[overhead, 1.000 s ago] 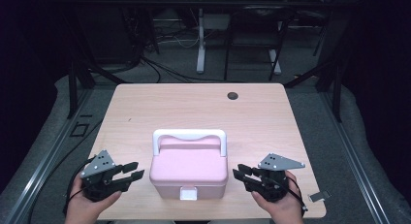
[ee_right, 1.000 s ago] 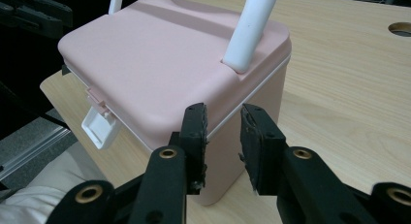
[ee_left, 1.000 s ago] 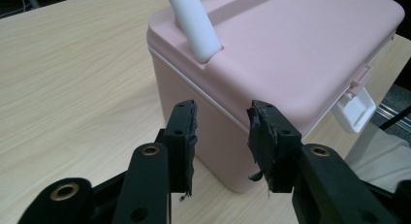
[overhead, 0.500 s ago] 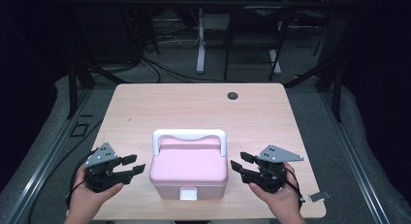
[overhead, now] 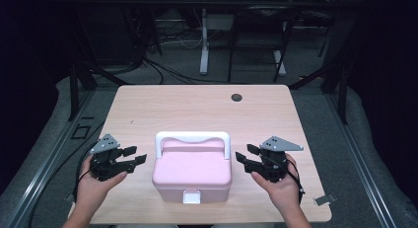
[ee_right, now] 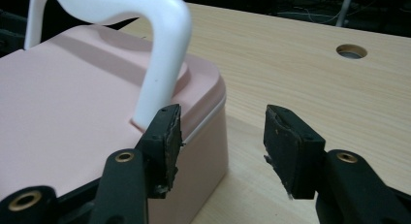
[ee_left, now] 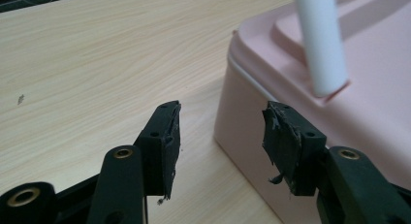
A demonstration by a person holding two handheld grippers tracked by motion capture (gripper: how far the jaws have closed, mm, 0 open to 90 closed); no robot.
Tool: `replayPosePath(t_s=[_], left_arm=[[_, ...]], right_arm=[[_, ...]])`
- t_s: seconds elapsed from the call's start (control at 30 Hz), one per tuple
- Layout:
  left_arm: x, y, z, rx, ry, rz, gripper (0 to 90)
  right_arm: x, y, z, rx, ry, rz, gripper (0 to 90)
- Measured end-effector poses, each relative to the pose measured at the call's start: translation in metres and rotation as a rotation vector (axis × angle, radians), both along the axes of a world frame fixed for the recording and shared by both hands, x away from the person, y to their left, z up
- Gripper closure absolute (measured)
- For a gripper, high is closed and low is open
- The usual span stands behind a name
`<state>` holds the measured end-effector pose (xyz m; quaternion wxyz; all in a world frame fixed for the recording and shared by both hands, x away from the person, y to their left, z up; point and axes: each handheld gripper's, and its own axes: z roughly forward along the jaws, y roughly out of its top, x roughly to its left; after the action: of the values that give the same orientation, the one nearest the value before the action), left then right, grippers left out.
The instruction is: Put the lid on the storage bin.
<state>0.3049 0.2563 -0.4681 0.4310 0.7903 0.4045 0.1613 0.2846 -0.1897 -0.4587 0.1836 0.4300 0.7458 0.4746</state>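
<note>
1. Box (overhead: 191,170): a pink lidded case sits at the near middle of the table (overhead: 162,104), upright, lid down. All places below are given relative to the box.
2. Latch (overhead: 191,197): a white tab on the near face of the box, at its middle, lying flat against the wall. It appears fastened.
3. Left gripper (overhead: 136,155): just beside the left wall of the box, apart from it, pointing at it. Its jaws have just been opening and stand spread, with nothing between them. In the left gripper view the box corner (ee_left: 252,112) lies just ahead of the pads.
4. Right gripper (overhead: 245,156): just beside the right wall, apart from it, pointing at it. Its jaws have just been opening and stand spread, empty. In the right gripper view one pad lies in line with the box's corner (ee_right: 208,117), the other over bare table.
5. Handle (overhead: 193,138): a white hoop standing upright over the far part of the lid, its posts footed near the left and right edges.
6. Handling, as judged: rigid moulded plastic, smooth and likely slippery at the walls, probably light if empty; contents cannot be told. The handle offers the surest hold for lifting; the latch is the point to work for opening.
7. Hole (overhead: 237,97): a dark round port well beyond the box, toward the far right.
</note>
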Motion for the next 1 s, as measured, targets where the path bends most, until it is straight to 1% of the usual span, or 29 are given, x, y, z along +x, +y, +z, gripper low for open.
replayPosePath(t_s=[0.03,0.07,0.13,0.17,0.2,0.23,0.27,0.3,0.33,0.37,0.4,0.5,0.53,0.57,0.6,0.67,0.7,0.73,0.77,0.8,0.83,0.87,0.9,0.93,0.97,1.0], left_arm=[[0.002,0.001,-0.002,-0.002,0.002,0.006,47.7],[0.002,0.001,-0.002,-0.002,0.002,0.006,47.7],[0.004,0.003,-0.005,-0.001,0.001,0.017,47.8],[0.005,0.004,-0.008,-0.001,0.004,0.023,47.7],[0.006,0.007,-0.013,0.004,0.012,0.030,47.8],[0.006,0.009,-0.015,0.005,0.014,0.035,47.7],[0.006,0.009,-0.015,0.005,0.014,0.035,47.7],[0.007,0.011,-0.018,0.004,0.017,0.038,47.7],[0.007,0.012,-0.020,0.001,0.019,0.042,47.5],[0.007,0.014,-0.023,-0.005,0.025,0.046,47.2],[0.008,0.016,-0.025,-0.006,0.026,0.047,47.2],[0.009,0.019,-0.031,0.003,0.030,0.060,45.2],[0.008,0.020,-0.033,0.005,0.036,0.063,44.7],[0.008,0.022,-0.034,0.008,0.033,0.067,44.7],[0.008,0.023,-0.036,0.006,0.032,0.069,44.7],[0.008,0.025,-0.038,0.008,0.031,0.077,44.7],[0.008,0.026,-0.040,0.006,0.026,0.080,44.8],[0.009,0.027,-0.041,0.006,0.027,0.076,44.8],[0.009,0.028,-0.045,0.003,0.032,0.077,45.0],[0.009,0.028,-0.045,0.003,0.032,0.077,45.2],[0.008,0.029,-0.048,0.003,0.035,0.078,45.7],[0.008,0.029,-0.048,0.003,0.035,0.078,45.8],[0.009,0.030,-0.051,0.004,0.029,0.076,45.8],[0.009,0.030,-0.051,0.004,0.029,0.076,45.8],[0.009,0.031,-0.054,0.006,0.027,0.080,45.8],[0.009,0.032,-0.056,0.008,0.031,0.078,46.1]], right_arm=[[0.002,-0.001,0.000,-0.001,-0.004,-0.012,47.5],[0.002,-0.001,0.000,-0.001,-0.004,-0.012,47.5],[0.005,-0.005,-0.002,0.011,-0.010,-0.022,47.2],[0.007,-0.008,-0.004,0.018,-0.022,-0.038,47.0],[0.008,-0.010,-0.005,0.015,-0.026,-0.051,46.9],[0.009,-0.011,-0.007,0.014,-0.028,-0.065,46.7],[0.009,-0.011,-0.007,0.014,-0.028,-0.065,46.7],[0.010,-0.013,-0.008,0.008,-0.036,-0.083,46.6],[0.012,-0.017,-0.014,0.010,-0.042,-0.115,46.1],[0.014,-0.020,-0.018,0.007,-0.029,-0.123,45.7],[0.014,-0.020,-0.018,0.007,-0.029,-0.123,45.7],[0.016,-0.024,-0.027,-0.020,-0.014,-0.157,44.3],[0.017,-0.025,-0.032,-0.038,-0.008,-0.173,44.0],[0.018,-0.027,-0.035,-0.027,0.004,-0.157,43.8],[0.019,-0.028,-0.039,-0.043,0.011,-0.174,43.6],[0.019,-0.029,-0.044,-0.057,0.021,-0.198,43.6],[0.020,-0.030,-0.047,-0.056,0.033,-0.203,43.7],[0.020,-0.030,-0.047,-0.056,0.033,-0.203,43.7],[0.020,-0.033,-0.052,-0.038,0.049,-0.175,43.8],[0.020,-0.033,-0.054,-0.046,0.055,-0.180,44.0],[0.020,-0.033,-0.057,-0.047,0.060,-0.183,44.6],[0.020,-0.033,-0.057,-0.047,0.060,-0.183,44.6],[0.020,-0.033,-0.061,-0.050,0.067,-0.173,46.0],[0.020,-0.033,-0.061,-0.050,0.067,-0.173,46.0],[0.020,-0.032,-0.063,-0.039,0.075,-0.160,46.7],[0.020,-0.032,-0.064,-0.045,0.076,-0.158,47.2]])
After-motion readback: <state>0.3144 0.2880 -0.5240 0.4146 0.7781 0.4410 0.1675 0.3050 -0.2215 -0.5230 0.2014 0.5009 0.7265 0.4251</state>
